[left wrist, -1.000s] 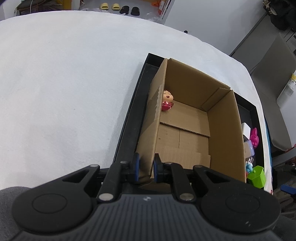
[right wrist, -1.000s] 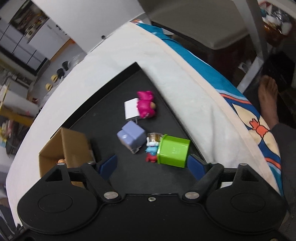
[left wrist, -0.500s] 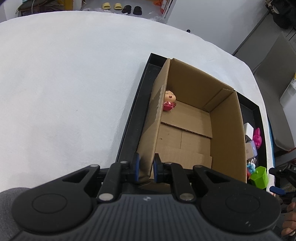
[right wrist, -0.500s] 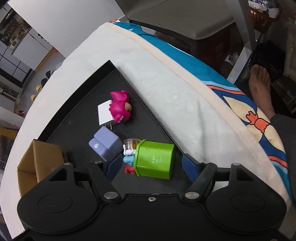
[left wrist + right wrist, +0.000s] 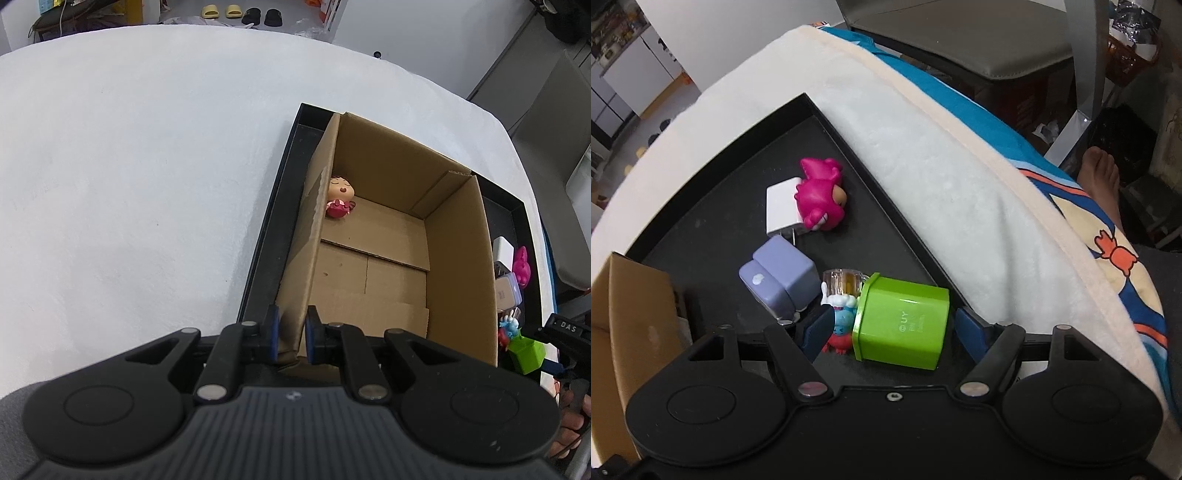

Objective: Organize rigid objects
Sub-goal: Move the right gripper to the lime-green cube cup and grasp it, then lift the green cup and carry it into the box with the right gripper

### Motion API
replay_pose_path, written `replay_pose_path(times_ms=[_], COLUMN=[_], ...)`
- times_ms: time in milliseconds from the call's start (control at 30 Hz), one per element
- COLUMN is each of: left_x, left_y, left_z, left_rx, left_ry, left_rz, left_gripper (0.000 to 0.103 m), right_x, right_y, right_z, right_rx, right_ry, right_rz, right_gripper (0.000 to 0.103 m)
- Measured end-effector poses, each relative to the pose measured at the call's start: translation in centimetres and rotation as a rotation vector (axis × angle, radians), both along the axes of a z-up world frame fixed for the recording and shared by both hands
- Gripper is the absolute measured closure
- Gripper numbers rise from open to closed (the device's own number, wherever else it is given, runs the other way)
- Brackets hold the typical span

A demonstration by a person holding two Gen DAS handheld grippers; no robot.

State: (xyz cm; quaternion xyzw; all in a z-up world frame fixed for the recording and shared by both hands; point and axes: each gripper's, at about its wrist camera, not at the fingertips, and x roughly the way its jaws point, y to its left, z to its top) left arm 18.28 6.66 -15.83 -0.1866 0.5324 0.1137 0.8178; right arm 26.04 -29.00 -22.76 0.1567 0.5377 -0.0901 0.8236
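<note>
Green, the box (image 5: 901, 325) lies on its side on the black tray (image 5: 713, 206) between the right gripper's (image 5: 892, 326) spread fingers, while the left gripper (image 5: 290, 334) pinches the cardboard box's (image 5: 458, 266) wall.

A wide surface covered by a white fleecy blanket (image 5: 147, 177) is seen; whether a bed or a table lies beneath cannot be told. Along its edge in the right wrist view, the blanket's blue patterned border (image 5: 1108, 229) is folded over. Directly on the blanket a black tray (image 5: 269, 229) is laid flat, its raised rim (image 5: 871, 177) being bordered by white cover on the visible sides.
</note>
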Motion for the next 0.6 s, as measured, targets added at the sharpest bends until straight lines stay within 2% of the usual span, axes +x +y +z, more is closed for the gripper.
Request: replay_pose_path(times_ms=[67,100,333,600], left_x=[0.0,0.0,-0.1,-0.2], left_y=[-0.1,-0.1,-0.1,-0.3], left_z=[-0.1,-0.1,-0.1,0.1], left_rx=[0.001,0.002,-0.005,-0.002], left_ry=[0.002,0.002,0.000,-0.004], left_rz=[0.000,0.000,0.009,0.001], left_gripper=[0.091,0.091,0.091,0.091], right_x=[-0.1,-0.1,-1.0,-1.7], right_y=[0.2,0.2,-0.4,0.0], right_z=[-0.1,0.0,1.2,3.3], right_rx=[-0.019,-0.017,0.016,0.098], right_ry=[-0.005,-0.013,-0.041,-0.084], right_rz=[0.001,0.004,-0.002,0.052], right_gripper=[0.050,0.052,0.053,0.053])
